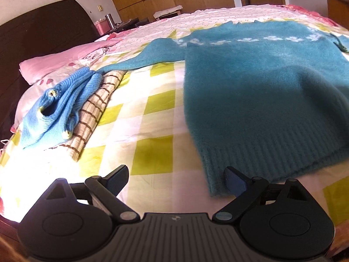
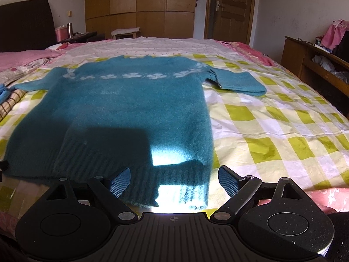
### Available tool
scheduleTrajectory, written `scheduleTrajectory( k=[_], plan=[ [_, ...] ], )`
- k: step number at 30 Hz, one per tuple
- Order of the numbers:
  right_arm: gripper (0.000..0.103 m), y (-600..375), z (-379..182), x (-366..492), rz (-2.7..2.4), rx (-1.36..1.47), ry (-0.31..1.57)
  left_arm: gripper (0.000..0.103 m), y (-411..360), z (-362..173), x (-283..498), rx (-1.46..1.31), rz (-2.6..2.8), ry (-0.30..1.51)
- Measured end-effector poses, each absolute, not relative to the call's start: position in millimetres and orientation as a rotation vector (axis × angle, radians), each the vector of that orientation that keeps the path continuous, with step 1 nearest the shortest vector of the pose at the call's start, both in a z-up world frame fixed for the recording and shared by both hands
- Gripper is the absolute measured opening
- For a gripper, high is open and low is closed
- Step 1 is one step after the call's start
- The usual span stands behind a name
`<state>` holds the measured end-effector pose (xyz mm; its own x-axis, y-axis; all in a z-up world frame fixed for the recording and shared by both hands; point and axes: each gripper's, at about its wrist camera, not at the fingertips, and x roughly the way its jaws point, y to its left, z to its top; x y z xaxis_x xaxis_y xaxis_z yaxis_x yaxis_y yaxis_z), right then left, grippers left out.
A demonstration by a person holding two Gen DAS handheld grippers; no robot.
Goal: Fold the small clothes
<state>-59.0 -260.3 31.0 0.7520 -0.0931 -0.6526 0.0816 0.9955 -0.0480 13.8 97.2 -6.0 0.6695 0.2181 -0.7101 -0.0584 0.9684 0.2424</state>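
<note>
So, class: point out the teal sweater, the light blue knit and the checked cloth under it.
teal sweater point(image 2: 130, 109): right wrist view, chest.
light blue knit point(image 1: 63, 109): left wrist view, middle.
checked cloth point(image 1: 96, 109): left wrist view, bare edge.

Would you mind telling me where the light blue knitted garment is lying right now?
In the left wrist view, the light blue knit lies crumpled at the left of the bed, on a brown checked cloth, just beside the teal sweater's outstretched sleeve and near the pink pillow.

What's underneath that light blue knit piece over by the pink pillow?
The light blue knit piece lies on a folded tan checked cloth, which rests on the yellow checked bedsheet. Anything else under it is covered.
</note>
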Motion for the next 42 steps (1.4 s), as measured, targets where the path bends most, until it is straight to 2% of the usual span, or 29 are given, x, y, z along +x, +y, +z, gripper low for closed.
scheduleTrajectory(
  k=[10,14,17,20,29,31,37,42],
  plan=[
    [0.089,-233,37,-29,-0.015,-0.093,0.681,0.1,67,-2,26,0.212,0.013,0.791],
    [0.086,-245,16,-8,-0.044,-0.125,0.799,0.096,66,-9,36,0.197,-0.025,0.822],
    [0.084,-254,3,-3,-0.116,-0.244,0.845,0.097,69,-13,42,0.214,-0.045,0.847],
    [0.084,-274,0,0,-0.139,-0.233,0.879,0.097,82,-13,46,0.201,-0.05,0.874],
    [0.085,-288,5,2,-0.19,-0.338,0.882,0.094,106,-5,41,0.255,0.042,0.912],
    [0.085,-286,10,-1,-0.189,-0.336,0.884,0.09,106,2,41,0.235,0.027,0.897],
    [0.083,-272,45,-8,-0.122,-0.263,0.763,0.09,91,25,48,0.156,-0.059,0.813],
    [0.081,-268,31,21,-0.054,-0.18,0.787,0.09,57,19,59,0.157,-0.153,0.786]
  ],
)
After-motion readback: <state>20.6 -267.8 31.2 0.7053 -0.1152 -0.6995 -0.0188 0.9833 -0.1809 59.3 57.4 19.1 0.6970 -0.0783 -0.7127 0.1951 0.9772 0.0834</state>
